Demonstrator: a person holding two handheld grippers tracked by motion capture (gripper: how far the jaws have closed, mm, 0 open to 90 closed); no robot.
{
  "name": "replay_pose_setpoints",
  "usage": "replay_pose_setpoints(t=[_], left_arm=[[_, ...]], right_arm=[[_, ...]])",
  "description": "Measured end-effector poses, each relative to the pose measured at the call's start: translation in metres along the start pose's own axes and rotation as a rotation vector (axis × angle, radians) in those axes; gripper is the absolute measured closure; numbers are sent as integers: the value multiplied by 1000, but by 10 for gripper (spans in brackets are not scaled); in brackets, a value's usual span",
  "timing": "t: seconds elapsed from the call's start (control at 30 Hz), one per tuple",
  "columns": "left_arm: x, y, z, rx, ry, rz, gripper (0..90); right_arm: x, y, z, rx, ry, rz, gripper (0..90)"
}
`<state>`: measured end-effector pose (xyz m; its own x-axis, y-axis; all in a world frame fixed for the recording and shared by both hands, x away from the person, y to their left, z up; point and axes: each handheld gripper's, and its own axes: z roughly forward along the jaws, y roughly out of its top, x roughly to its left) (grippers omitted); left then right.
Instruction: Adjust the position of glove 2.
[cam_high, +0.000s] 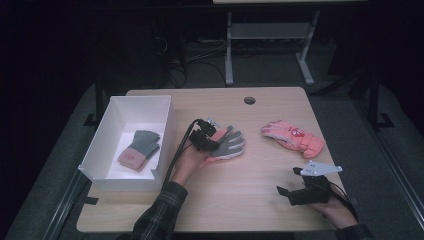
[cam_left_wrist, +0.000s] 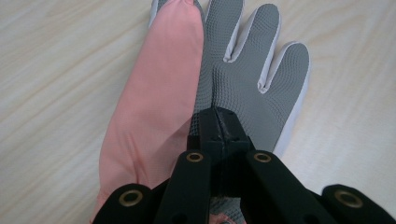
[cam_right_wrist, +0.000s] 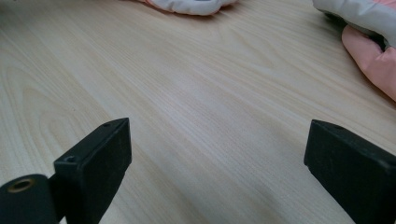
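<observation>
- Right gripper (cam_high: 289, 183) rests low at the table's (cam_high: 250, 200) near right edge, jaws spread wide, nothing between them.
- Left gripper (cam_high: 214, 131) is clenched on the grey-palmed glove (cam_high: 231, 144) at mid-table, pinching its palm.
- Glove lies palm up, long axis running toward the right side, fingers pointing at the pink glove (cam_high: 292, 138).

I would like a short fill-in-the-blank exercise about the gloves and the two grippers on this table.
1. The left gripper is shut on the grey-and-pink ____.
2. The right gripper has its jaws ____.
3. One knitted glove lies inside the white ____.
4. The padded pink glove lies on the ____.

Missing words: glove; open; box; table
</observation>
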<state>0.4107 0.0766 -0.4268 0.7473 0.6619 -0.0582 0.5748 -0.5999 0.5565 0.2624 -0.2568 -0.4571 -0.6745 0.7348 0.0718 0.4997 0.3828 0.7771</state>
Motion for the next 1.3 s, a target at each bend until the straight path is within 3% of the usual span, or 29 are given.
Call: replay_pose_setpoints(t=[0.5, 0.63, 0.8, 0.97, 1.03, 1.17, 1.3], left_arm=[[-54, 0, 2, 39, -166, 125, 900], [-70, 0, 4, 44, -226, 131, 900], [-85, 1, 4, 49, -256, 162, 900], [-78, 4, -12, 9, -263, 153, 899], [-70, 4, -22, -21, -245, 138, 899], [-46, -4, -32, -35, -154, 85, 899], [-31, -18, -25, -7, -143, 39, 899]], right_arm=[[-1, 0, 0, -2, -4, -2, 73], [-1, 0, -1, -1, -7, 5, 73], [-1, 0, 0, 2, -7, 3, 73], [-1, 0, 0, -1, -6, 7, 73], [-2, 0, 0, -1, -5, 7, 73], [-1, 0, 0, 1, -6, 3, 73], [-1, 0, 0, 0, -7, 5, 72]])
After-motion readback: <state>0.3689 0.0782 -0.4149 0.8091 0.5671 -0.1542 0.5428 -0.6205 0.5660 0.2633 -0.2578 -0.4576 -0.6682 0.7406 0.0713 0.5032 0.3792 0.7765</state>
